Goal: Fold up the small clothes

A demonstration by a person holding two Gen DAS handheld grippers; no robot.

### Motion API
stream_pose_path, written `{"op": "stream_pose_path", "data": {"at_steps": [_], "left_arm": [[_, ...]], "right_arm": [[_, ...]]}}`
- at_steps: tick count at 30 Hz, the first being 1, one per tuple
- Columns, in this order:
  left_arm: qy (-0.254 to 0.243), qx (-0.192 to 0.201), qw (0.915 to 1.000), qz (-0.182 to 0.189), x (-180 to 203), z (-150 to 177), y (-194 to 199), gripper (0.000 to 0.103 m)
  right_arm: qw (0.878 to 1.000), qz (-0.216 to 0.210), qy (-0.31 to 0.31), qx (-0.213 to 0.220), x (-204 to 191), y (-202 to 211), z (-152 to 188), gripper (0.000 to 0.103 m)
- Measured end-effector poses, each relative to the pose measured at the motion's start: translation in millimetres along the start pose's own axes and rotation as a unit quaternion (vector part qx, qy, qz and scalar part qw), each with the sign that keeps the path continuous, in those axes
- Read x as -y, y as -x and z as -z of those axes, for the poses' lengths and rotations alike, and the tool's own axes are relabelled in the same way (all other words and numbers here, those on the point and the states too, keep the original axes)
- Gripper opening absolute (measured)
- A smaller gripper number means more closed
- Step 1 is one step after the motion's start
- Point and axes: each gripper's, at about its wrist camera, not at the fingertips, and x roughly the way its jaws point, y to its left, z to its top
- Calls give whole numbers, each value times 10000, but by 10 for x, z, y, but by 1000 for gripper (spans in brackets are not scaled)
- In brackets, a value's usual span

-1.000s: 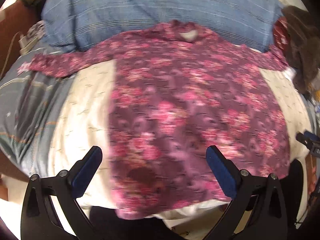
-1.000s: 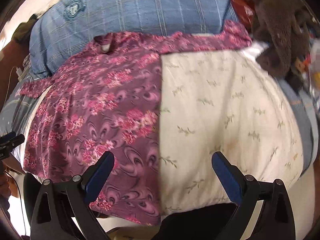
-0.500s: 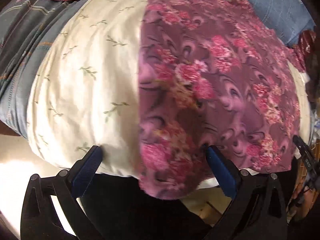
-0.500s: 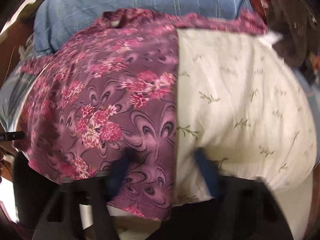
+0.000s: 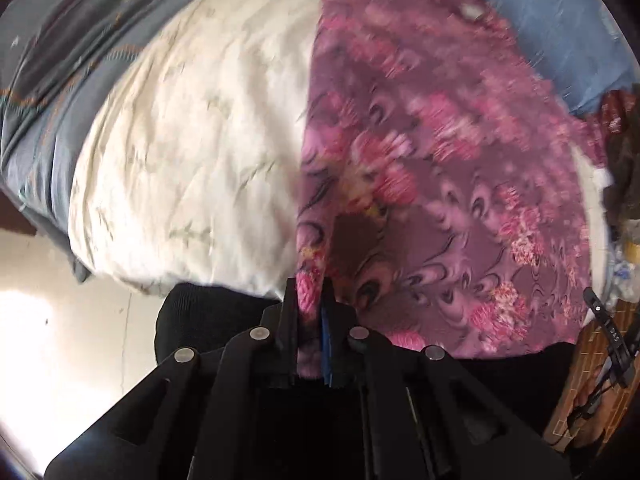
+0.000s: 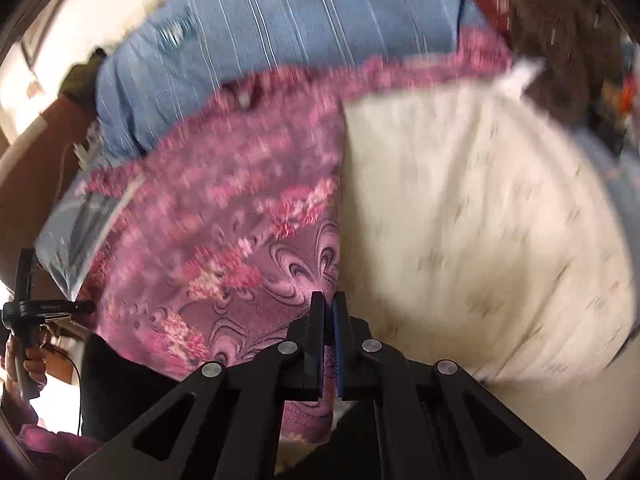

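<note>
On the cream floral quilt [image 5: 192, 152], we see both claws just closed: left gripper [image 5: 309, 300] and right gripper [image 6: 327, 320] pinch the soft, light floral top's [image 5: 440, 184] hem corners.

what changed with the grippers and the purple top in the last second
Both grippers came down to the near hem of the flowered top and their jaws have just been closing. The left gripper now pinches the hem at its left corner, the right gripper at its right corner. A second ago both stood wide open above the cloth. The top still lies spread flat on the cream quilt, sleeves out, the blue pillow behind.
</note>
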Motion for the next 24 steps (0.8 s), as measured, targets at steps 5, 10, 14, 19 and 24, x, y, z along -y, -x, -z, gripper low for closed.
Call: {"op": "stream_pose_path", "data": {"at_steps": [5, 10, 14, 19, 24], "left_arm": [[-458, 198, 9987, 76, 41, -62, 341, 14], [-759, 1388, 9873, 165, 435, -630, 791, 77], [-812, 1574, 9829, 496, 961, -1347, 567, 82], [-809, 1205, 9865, 754, 1587, -2074, -165, 82], [-897, 1363, 9849, 573, 1820, -2131, -503, 84]], "right_arm": [[9997, -53, -132, -185, 12, 2, -121, 9], [9913, 257, -807, 1004, 518, 396, -775, 25], [9704, 846, -1437, 1749, 949, 406, -1482, 35], [9562, 1535, -1453, 2027, 1151, 39, -2318, 63], [9486, 770, -2379, 1939, 1522, -351, -2783, 63]]}}
